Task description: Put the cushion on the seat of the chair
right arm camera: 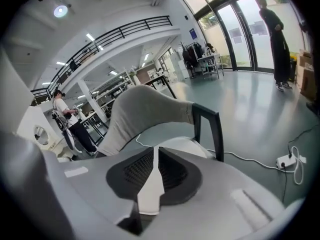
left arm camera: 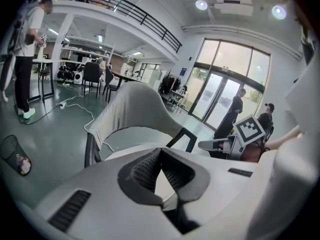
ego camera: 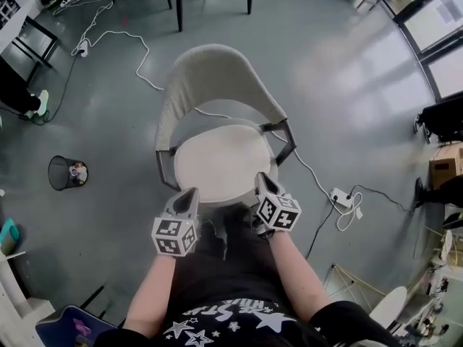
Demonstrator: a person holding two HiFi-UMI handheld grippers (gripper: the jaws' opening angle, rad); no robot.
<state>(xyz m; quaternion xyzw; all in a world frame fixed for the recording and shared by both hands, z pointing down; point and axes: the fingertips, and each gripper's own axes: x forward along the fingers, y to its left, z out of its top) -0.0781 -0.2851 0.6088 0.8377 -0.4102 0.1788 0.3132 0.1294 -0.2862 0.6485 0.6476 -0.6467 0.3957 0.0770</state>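
Matt cloth cushion [ego camera: 223, 161] and chair back [ego camera: 217, 78]; smooth glossy floor [ego camera: 347, 71].

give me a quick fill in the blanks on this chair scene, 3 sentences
1. The round cushion lies on the chair's ____.
2. In the head view, the waste bin stands on the floor to the chair's ____.
3. In the head view, the white cable leads to a power strip on the chair's ____.
Missing words: seat; left; right
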